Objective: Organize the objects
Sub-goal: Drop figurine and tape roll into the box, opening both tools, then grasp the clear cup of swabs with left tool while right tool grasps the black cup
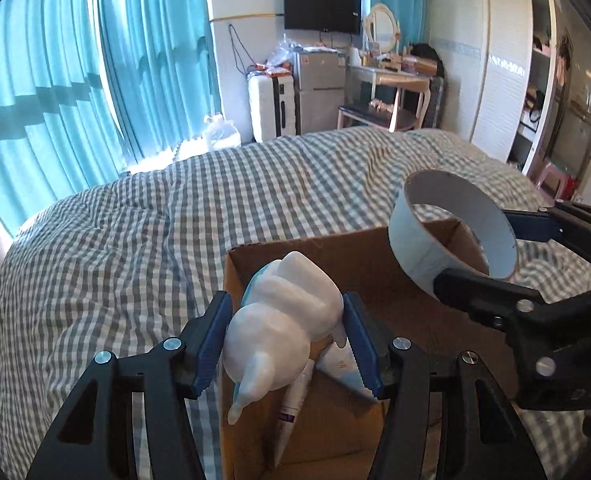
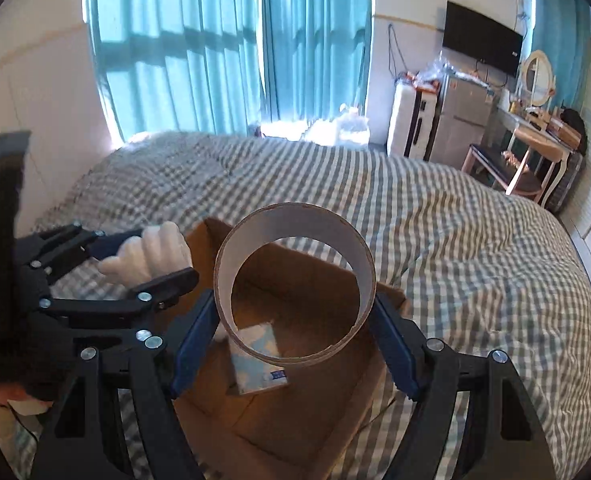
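My left gripper [image 1: 287, 344] is shut on a white lumpy figurine [image 1: 283, 320] and holds it over the near left corner of an open cardboard box [image 1: 367, 256] on the bed. My right gripper [image 2: 295, 336] is shut on a wide cardboard ring [image 2: 295, 284], white on the outside, held above the same box [image 2: 335, 400]. The ring also shows in the left wrist view [image 1: 451, 224], and the figurine in the right wrist view [image 2: 155, 256]. Inside the box lie a white tube [image 1: 295, 412] and a blue-and-white packet [image 2: 259, 356].
The box sits on a bed with a grey-and-white checked cover [image 1: 135, 240]. Teal curtains [image 1: 75, 60] hang behind. A white suitcase [image 1: 271, 104], a small fridge [image 1: 319, 92], a dressing table with a chair [image 1: 391, 84] and a wardrobe [image 1: 503, 72] stand beyond the bed.
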Available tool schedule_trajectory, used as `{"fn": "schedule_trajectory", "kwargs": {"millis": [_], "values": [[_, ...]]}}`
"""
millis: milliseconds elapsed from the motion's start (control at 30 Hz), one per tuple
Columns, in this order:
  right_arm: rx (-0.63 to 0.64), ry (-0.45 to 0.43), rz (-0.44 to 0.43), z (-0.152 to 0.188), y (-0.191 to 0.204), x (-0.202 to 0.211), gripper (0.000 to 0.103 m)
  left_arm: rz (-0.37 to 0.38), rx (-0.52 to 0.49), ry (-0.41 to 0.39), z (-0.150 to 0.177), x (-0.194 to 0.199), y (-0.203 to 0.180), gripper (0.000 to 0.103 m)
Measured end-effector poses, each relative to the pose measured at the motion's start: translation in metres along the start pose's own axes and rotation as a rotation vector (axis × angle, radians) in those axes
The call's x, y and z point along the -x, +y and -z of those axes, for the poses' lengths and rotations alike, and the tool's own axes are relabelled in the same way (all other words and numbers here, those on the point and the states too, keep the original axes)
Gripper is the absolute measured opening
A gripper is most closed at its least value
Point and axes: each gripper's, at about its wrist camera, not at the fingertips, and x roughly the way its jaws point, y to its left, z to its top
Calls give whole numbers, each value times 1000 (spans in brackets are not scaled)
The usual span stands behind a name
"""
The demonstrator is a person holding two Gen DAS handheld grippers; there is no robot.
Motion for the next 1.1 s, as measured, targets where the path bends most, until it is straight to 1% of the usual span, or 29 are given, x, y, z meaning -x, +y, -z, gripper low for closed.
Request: {"fn": "schedule_trajectory", "kwargs": {"millis": [67, 200, 333, 500, 533, 567, 600, 633, 733, 867, 900, 967, 1033, 1100], "values": [[-4, 25, -10, 3, -2, -14, 75, -4, -13, 10, 4, -10, -1, 58], [31, 36, 0, 6, -2, -25, 75, -2, -28, 36, 9, -23, -5, 58], [34, 33, -11, 8, -2, -26, 75, 12, -24, 49, 14, -30, -5, 58], [23, 24, 18, 9, 0, -19, 76, 15, -27, 45, 20, -30, -9, 60], [14, 19, 27, 8, -1, -16, 77, 15, -29, 39, 20, -27, -11, 64], [5, 15, 30, 7, -4, -13, 78, 13, -31, 35, 19, -26, -12, 74], [-5, 9, 30, 7, -5, -9, 84, 9, -33, 32, 19, -23, -14, 80], [-19, -4, 30, 7, -6, -3, 88, 1, -35, 23, 20, -19, -15, 87], [-45, -34, 23, 5, -10, 19, 89, -21, -35, 12, 21, -2, -14, 87], [-46, -75, 59, 7, -9, 54, 89, -44, -2, 5, 17, 25, -11, 87], [-48, -87, 64, 8, -9, 64, 89, -52, 8, -3, 16, 34, -10, 88], [-48, -112, 78, 10, -8, 88, 89, -80, 30, -20, 15, 56, -10, 97], [-42, -133, 90, 15, -8, 110, 89, -108, 54, -46, 16, 80, -11, 97], [-34, -148, 96, 20, -4, 128, 89, -110, 75, -66, 20, 104, -10, 97]]}}
